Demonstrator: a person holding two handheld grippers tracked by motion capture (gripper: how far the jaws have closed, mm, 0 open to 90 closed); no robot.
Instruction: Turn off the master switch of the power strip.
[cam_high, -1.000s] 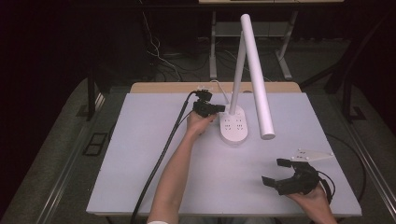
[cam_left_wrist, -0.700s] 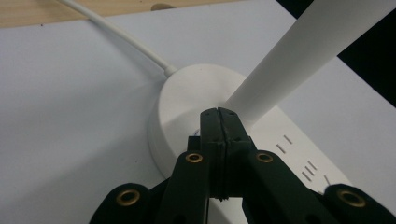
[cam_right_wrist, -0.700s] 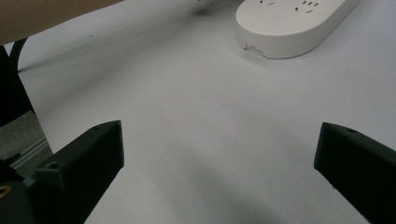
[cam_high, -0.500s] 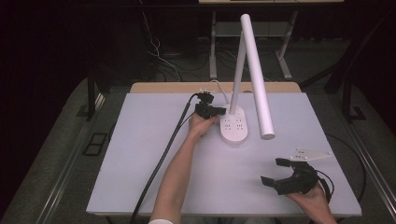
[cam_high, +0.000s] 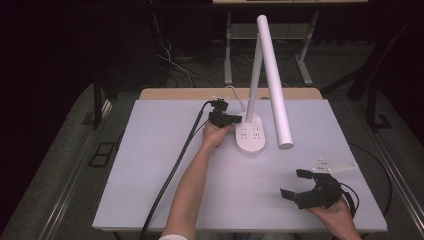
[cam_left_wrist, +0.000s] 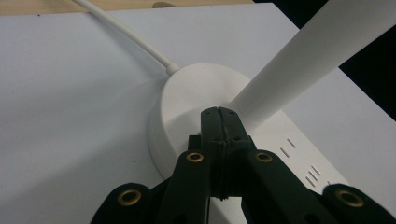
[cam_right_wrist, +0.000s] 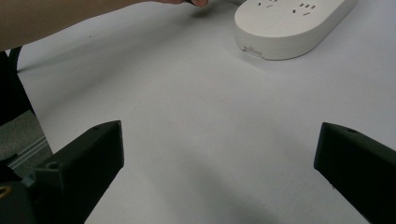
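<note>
Left gripper (cam_high: 239, 118) stays closed at the lamp base (cam_high: 251, 136), seemingly touching.

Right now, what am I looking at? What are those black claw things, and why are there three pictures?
A person sits at a white table and holds a black two-jaw gripper in each hand. One picture comes from a camera above; the other two come from small cameras riding on the grippers. On the table stands a white desk lamp whose base has plug sockets. The left gripper is shut, its tips together on top of the lamp base by the stem, holding nothing. The right gripper waits open near the table's front edge, with nothing between its jaws.
</note>
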